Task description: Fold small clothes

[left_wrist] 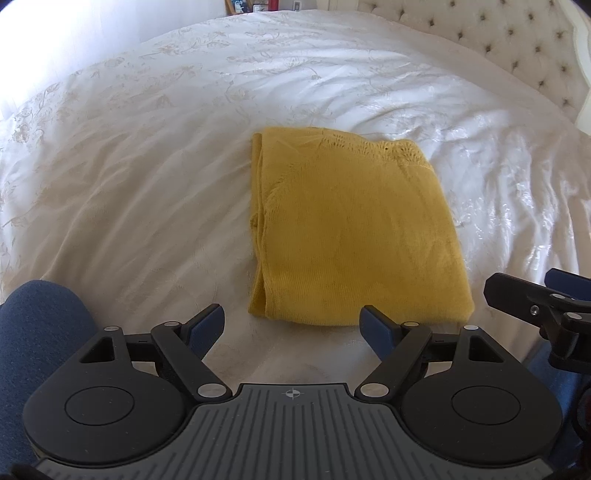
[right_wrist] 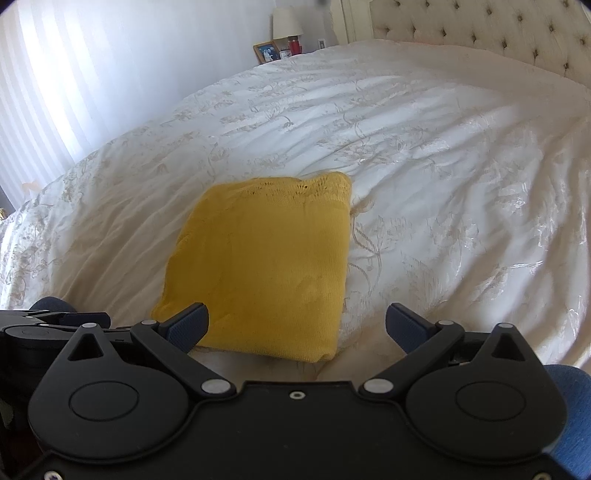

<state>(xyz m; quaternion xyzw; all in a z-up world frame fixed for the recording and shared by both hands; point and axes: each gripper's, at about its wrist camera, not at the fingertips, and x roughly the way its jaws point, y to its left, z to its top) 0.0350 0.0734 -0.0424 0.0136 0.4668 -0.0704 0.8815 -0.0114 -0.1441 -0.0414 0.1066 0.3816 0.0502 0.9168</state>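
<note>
A yellow knit garment lies folded into a neat rectangle on the white bedspread; it also shows in the right wrist view. My left gripper is open and empty, just short of the garment's near edge. My right gripper is open and empty, its left finger over the garment's near left corner, not gripping. Part of the right gripper shows at the right edge of the left wrist view.
A tufted cream headboard stands at the far right. A nightstand with a lamp, a photo frame and a red item is beyond the bed. Bright curtains hang at left. Blue-clad legs are near the bed's front edge.
</note>
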